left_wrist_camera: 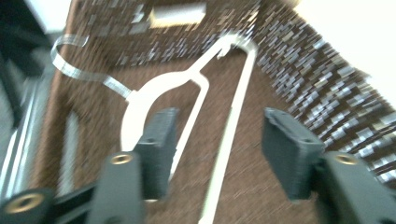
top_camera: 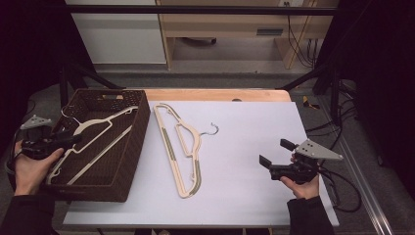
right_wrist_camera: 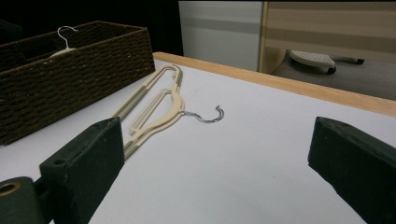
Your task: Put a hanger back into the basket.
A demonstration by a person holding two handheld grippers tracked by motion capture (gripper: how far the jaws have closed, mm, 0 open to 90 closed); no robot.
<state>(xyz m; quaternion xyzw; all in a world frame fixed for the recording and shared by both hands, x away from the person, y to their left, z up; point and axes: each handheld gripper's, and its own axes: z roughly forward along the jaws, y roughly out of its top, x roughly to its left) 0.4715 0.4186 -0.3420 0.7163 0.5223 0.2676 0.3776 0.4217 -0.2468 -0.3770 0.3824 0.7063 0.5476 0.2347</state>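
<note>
Left tongs (left_wrist_camera: 217, 154) hang parted just above the basket's hanger (left_wrist_camera: 187, 88).

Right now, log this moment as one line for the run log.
left gripper: open over hanger in basket | right gripper: open, empty, above table | second hanger: on table

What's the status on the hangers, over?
Left claw open over basket hanger, not gripping. Right claw open, idle. Second hanger on table, nothing in the way.
</note>
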